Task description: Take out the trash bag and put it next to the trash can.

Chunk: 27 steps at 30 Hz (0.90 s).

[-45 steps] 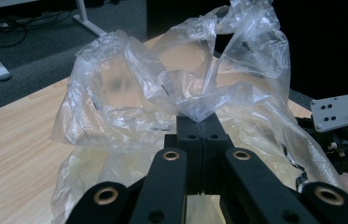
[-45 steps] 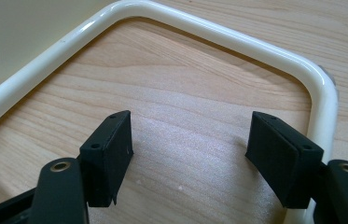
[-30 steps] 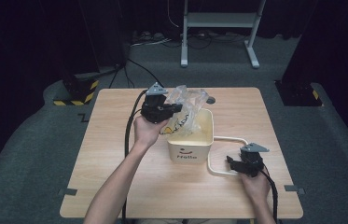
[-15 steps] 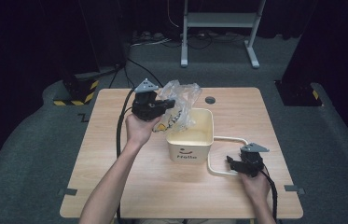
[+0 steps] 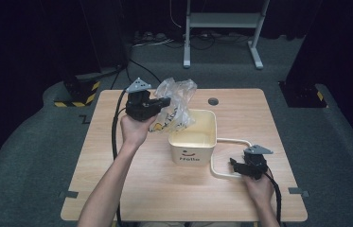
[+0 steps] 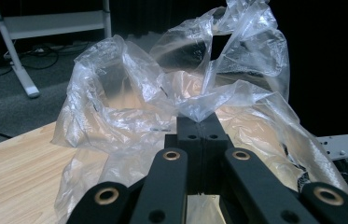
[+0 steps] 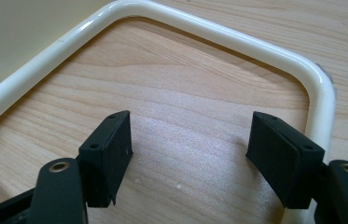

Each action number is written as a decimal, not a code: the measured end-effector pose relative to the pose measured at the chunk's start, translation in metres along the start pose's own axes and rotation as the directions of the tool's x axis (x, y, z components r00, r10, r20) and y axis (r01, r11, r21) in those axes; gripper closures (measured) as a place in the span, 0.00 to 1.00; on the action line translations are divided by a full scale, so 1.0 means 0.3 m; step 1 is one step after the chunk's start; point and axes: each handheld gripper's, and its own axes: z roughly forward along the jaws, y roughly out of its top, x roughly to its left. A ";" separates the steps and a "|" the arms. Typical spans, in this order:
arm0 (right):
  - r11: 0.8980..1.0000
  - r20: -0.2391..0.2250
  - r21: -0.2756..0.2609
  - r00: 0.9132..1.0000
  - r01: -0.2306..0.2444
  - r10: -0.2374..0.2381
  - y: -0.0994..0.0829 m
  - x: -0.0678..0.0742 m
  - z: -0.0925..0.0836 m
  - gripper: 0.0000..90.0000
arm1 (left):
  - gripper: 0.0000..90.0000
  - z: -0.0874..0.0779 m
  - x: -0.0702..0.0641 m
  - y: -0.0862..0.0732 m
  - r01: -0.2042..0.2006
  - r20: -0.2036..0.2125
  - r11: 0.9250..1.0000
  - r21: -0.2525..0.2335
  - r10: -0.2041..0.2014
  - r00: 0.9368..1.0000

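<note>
Black left gripper (image 5: 162, 101) with brass rivets, grey plate, black cable.

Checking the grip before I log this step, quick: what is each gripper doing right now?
Left gripper: shut on the clear plastic bag, held beside the cream bin.
Right gripper: open, holding nothing, jaws over the table inside the bin's handle.
</note>
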 end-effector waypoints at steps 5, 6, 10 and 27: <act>1.000 0.000 0.000 1.000 0.000 0.000 0.000 0.000 0.000 0.34 | 1.00 -0.028 0.014 -0.003 0.004 -0.017 1.000 -0.012 -0.004 1.000; 1.000 0.000 0.000 1.000 0.000 0.000 0.000 0.000 0.000 0.34 | 1.00 -0.033 0.016 -0.004 0.008 -0.020 1.000 -0.016 -0.008 1.000; 1.000 0.000 0.000 1.000 0.000 0.000 0.000 0.000 0.000 0.34 | 1.00 -0.054 0.034 -0.007 0.020 -0.026 0.999 -0.024 -0.021 0.999; 1.000 0.000 0.000 1.000 0.000 0.000 0.000 0.000 0.000 0.34 | 1.00 -0.126 0.075 -0.020 0.050 -0.055 0.997 -0.060 -0.053 0.997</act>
